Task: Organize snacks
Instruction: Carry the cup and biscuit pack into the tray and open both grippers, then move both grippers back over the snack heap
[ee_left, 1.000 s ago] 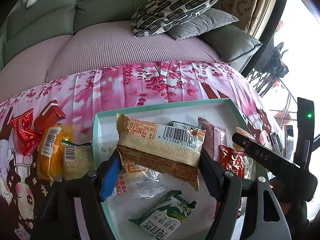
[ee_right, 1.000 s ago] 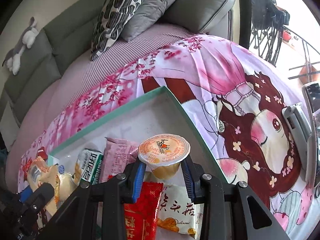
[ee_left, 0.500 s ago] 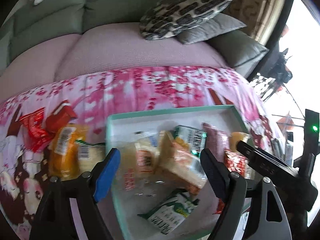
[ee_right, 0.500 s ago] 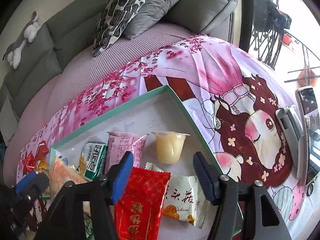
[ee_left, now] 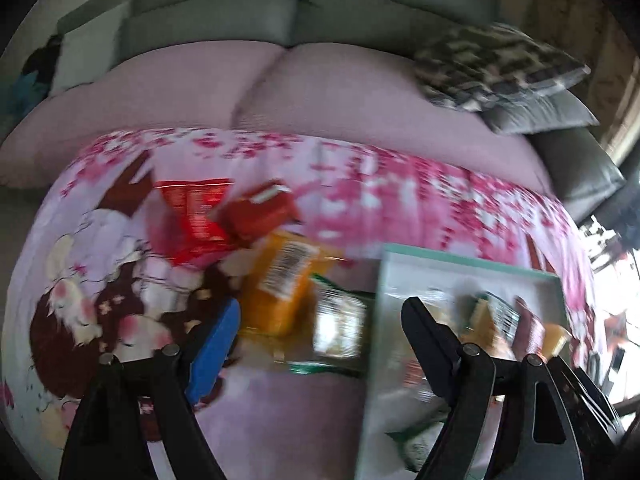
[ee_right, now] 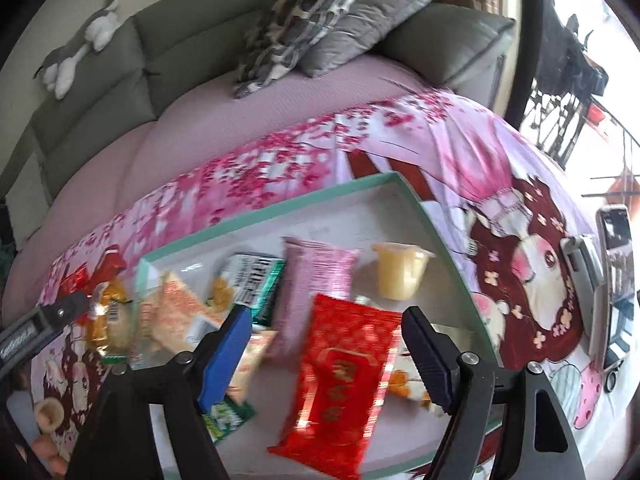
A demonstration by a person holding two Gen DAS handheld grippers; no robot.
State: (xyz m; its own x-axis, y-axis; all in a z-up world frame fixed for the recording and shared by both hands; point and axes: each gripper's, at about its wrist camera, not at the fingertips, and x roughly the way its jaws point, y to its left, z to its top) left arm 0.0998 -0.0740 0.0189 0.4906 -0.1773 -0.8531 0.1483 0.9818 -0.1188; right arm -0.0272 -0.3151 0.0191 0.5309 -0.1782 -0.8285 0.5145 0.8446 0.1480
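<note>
The teal-rimmed tray holds a jelly cup resting on its lid, a pink packet, a green-and-white packet, a beige wafer packet and a red packet. My right gripper hovers over the red packet, jaws opening and pressing on nothing. My left gripper is left of the tray, jaws opening above an orange packet and a green-edged packet on the cloth. Two red packets lie beyond them. The left wrist view is blurred.
A pink cartoon-print cloth covers the table. At its right edge lie a phone and a grey device. Behind stands a sofa with cushions and a plush toy.
My left gripper let the beige wafer packet drop into the tray and swung left over the loose snacks. My right gripper released the jelly cup into the tray, opened wide and pulled back.
</note>
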